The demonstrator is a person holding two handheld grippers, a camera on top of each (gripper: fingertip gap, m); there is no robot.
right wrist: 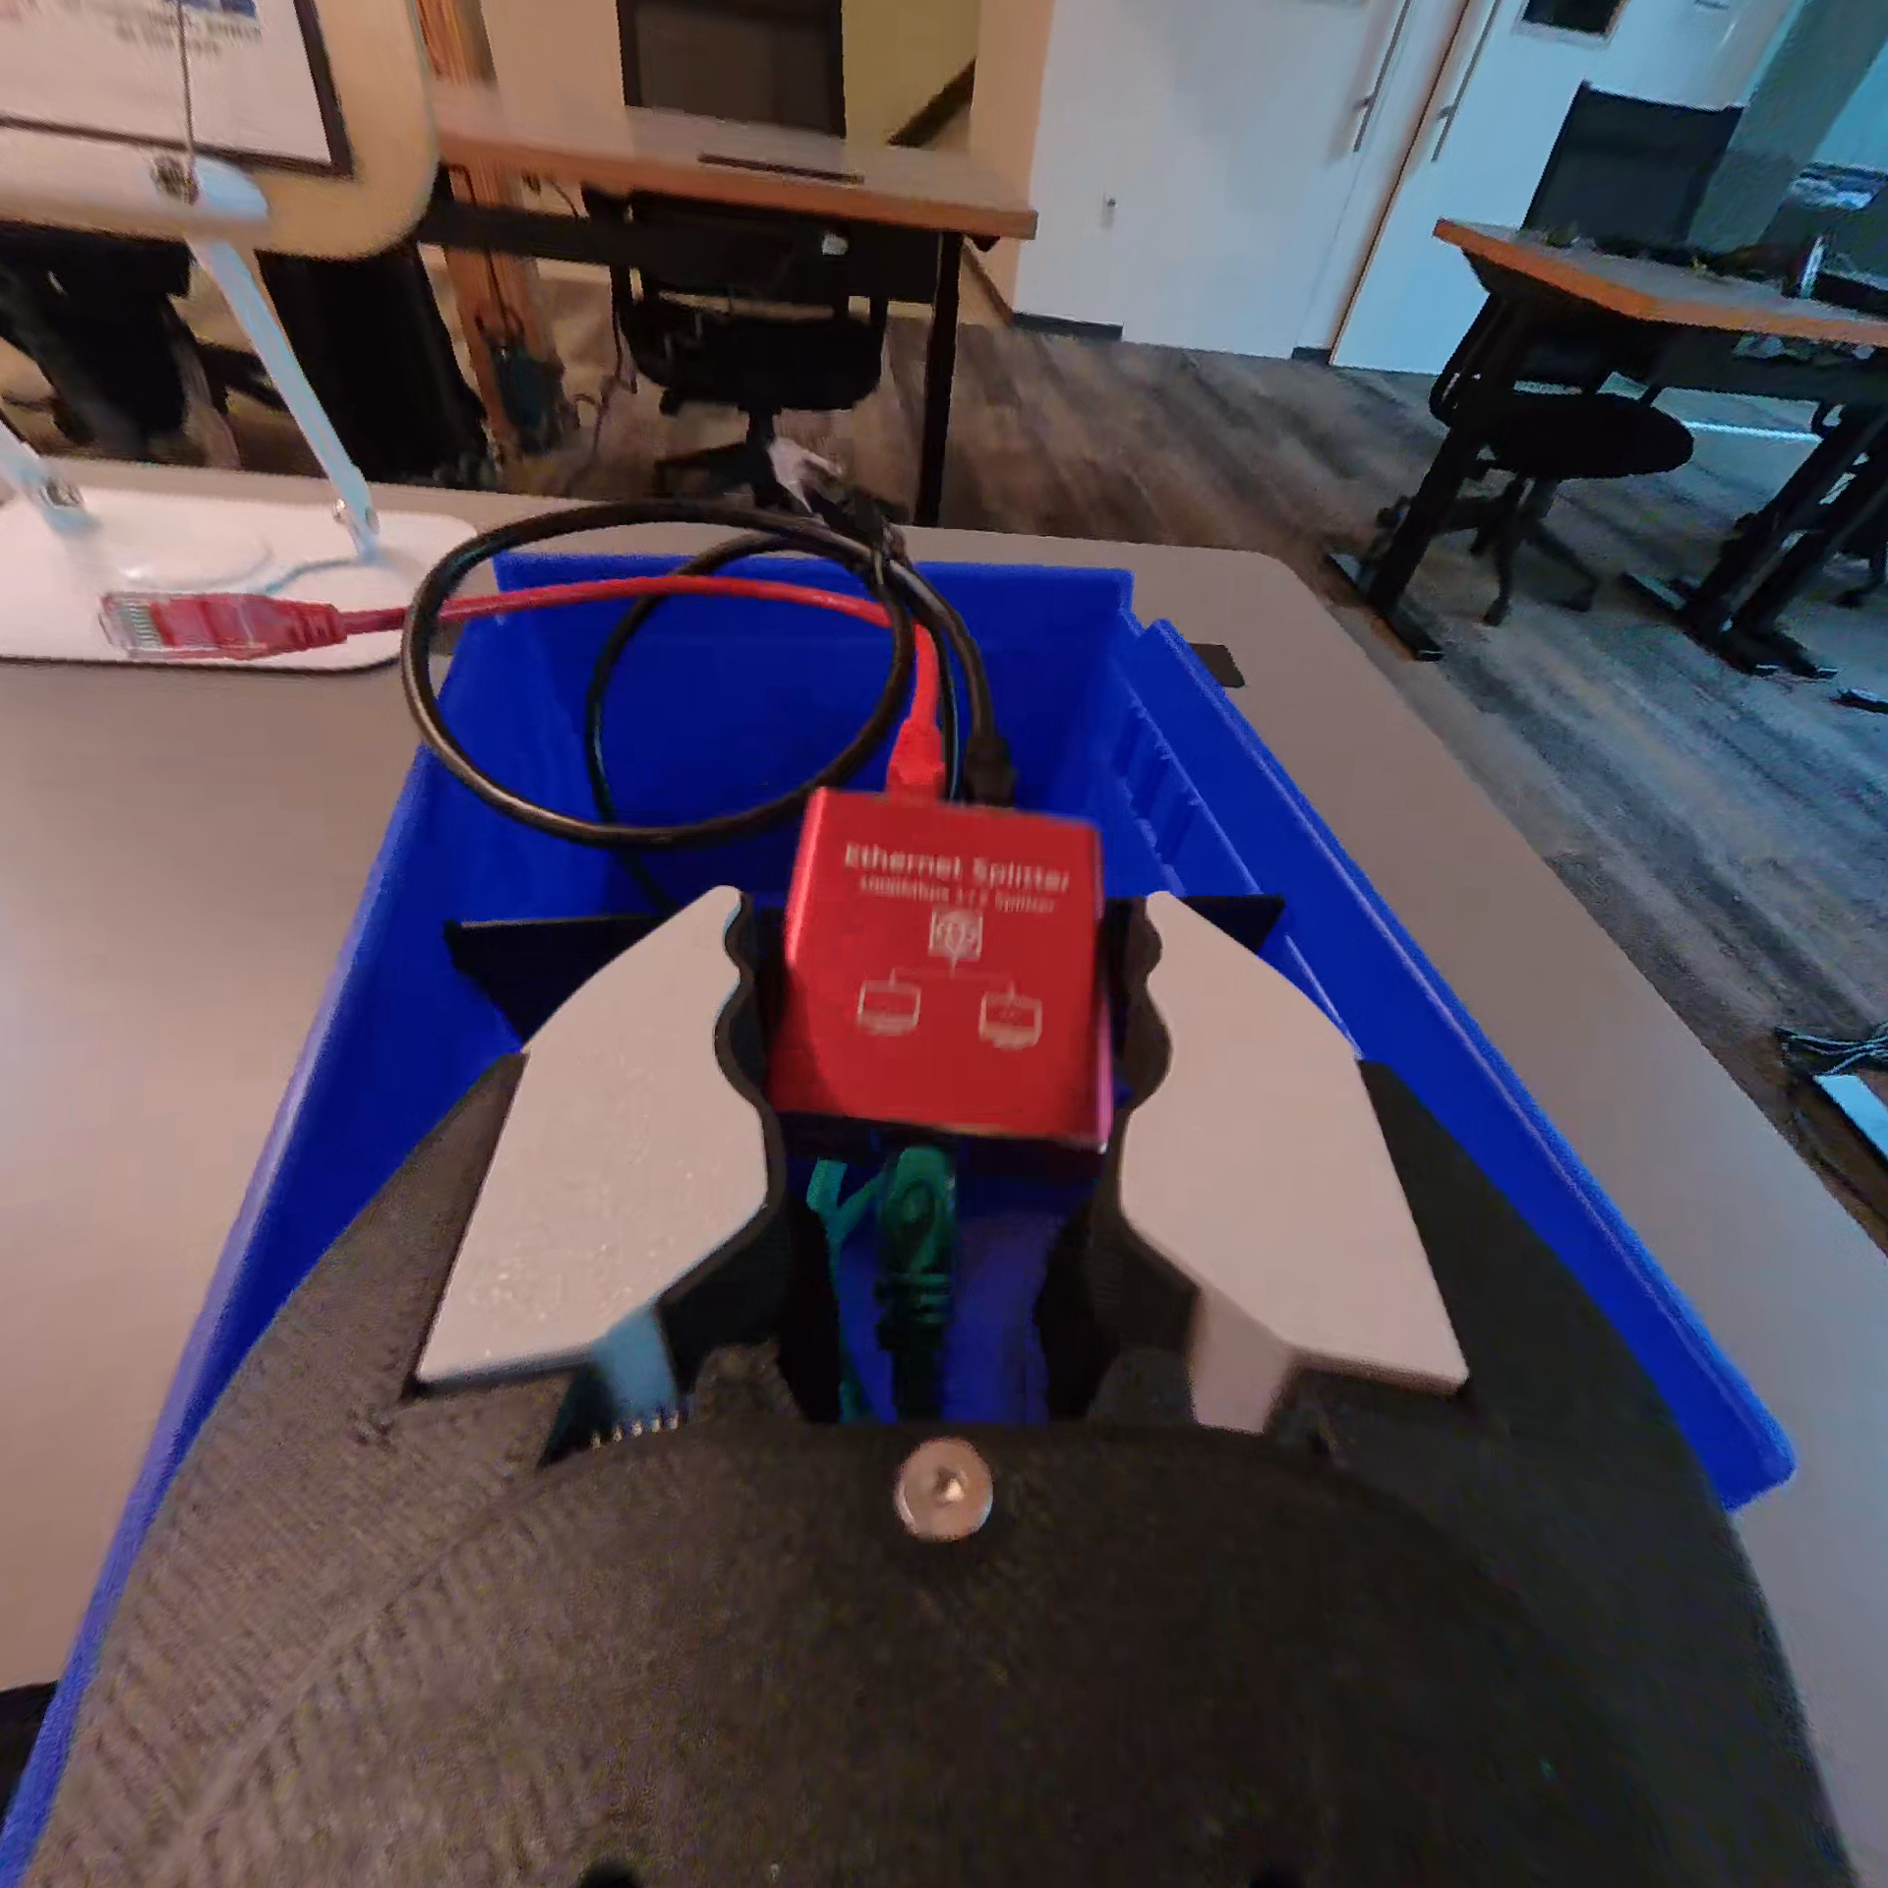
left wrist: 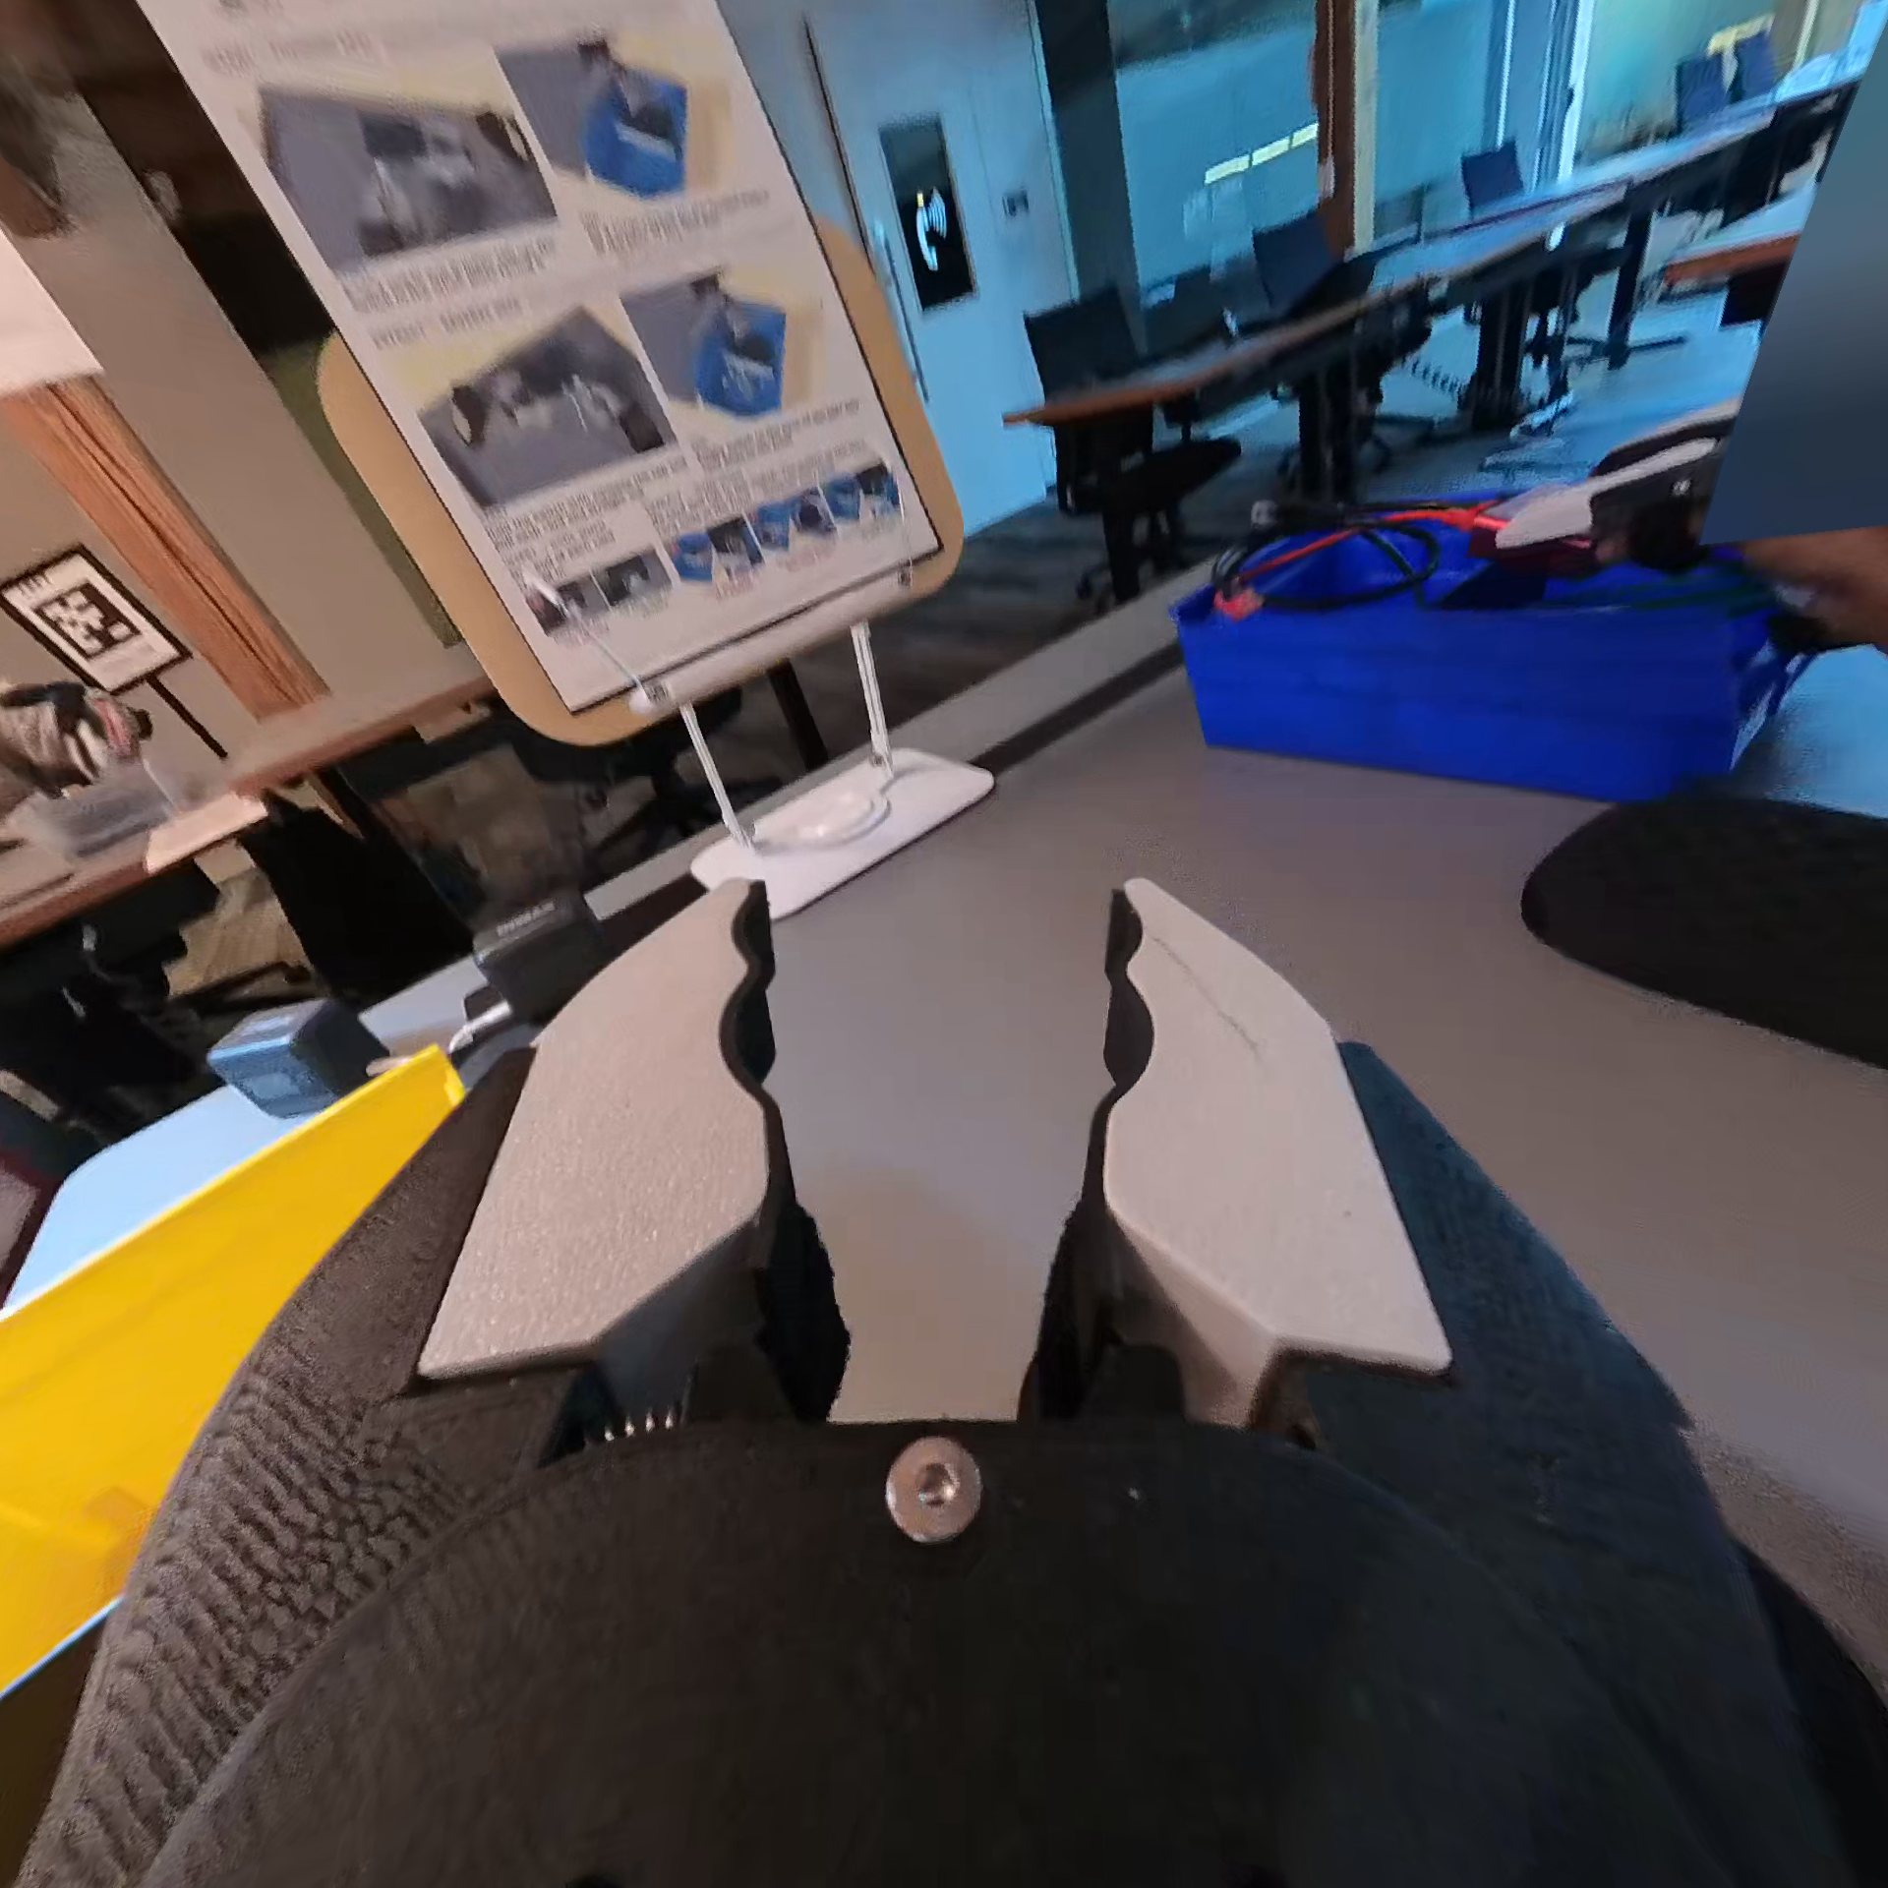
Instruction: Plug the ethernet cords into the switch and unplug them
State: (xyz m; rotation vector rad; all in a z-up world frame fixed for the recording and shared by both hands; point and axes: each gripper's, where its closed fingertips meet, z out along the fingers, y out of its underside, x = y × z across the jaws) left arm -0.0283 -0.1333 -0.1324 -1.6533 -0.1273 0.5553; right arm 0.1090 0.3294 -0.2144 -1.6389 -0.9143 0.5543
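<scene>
Office desks and chairs stretch behind a grey table (right wrist: 184, 919) that carries a blue bin (right wrist: 1206, 736), well to the right in the left wrist view. Inside the bin the red switch (right wrist: 935, 971) sits between the right gripper (right wrist: 935, 945) fingers, which appear to press its two sides; red cord (right wrist: 715, 591) and black cord (right wrist: 490, 756) are plugged in at its far edge, a green cord (right wrist: 919, 1241) at its near edge. To do this well, I'd hold the switch level and firm while the free tongs work a plug. The left gripper (left wrist: 938, 904) hangs over bare table, fingers wide apart and empty.
</scene>
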